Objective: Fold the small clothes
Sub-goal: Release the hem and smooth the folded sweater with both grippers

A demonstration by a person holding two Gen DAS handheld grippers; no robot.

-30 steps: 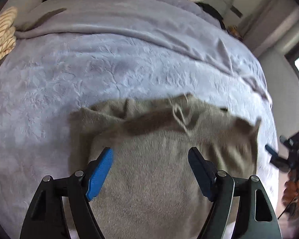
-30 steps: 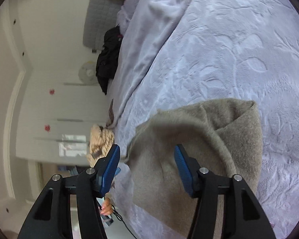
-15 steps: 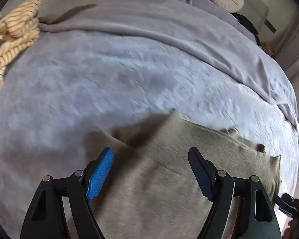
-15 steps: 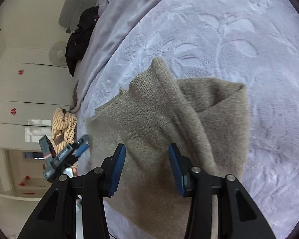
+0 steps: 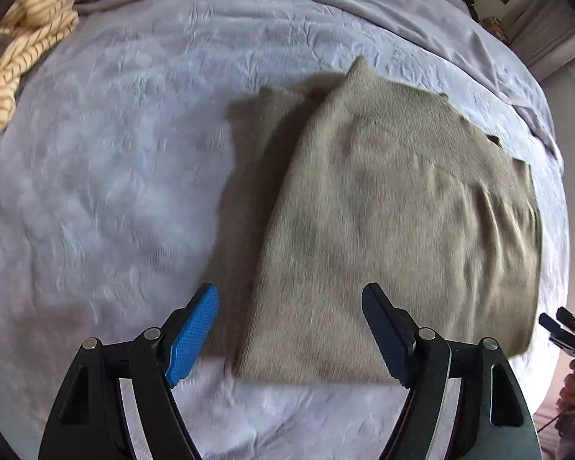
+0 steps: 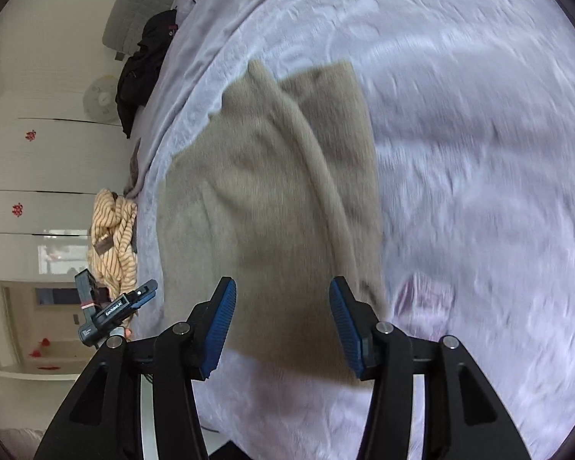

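The left claw (image 5: 289, 331) stands wide apart above the near edge of the sweater (image 5: 383, 222), with nothing gripped; its blue pads (image 5: 193, 331) hang clear of the knit, one over the bedspread (image 5: 107, 176) just beside the sweater's folded left edge and the other over the cloth itself. The right claw (image 6: 281, 324) is about half spread and its jaws are opening; the near end of the sweater (image 6: 272, 199) shows between them, but the pads (image 6: 220, 327) do not press on it and nothing is held. The grey-brown sweater lies folded on the pale lilac bedspread (image 6: 479, 153), with a long fold ridge running down its length and a narrower layer showing beside it. In the right wrist view the other claw appears small at the left, over the edge of the bed, and its black body bears a white label (image 6: 113, 310) too small to read surely. A striped yellow garment (image 5: 15, 61) lies bunched at the bed's far corner, cut off by the frame edge, and a dark garment (image 6: 145, 65) is heaped near the head of the bed. Red marks (image 6: 30, 136) on the white cupboard doors are too small to make out. Much of both views is smeared by motion blur, so the weave and the bedspread pattern are hard to see.
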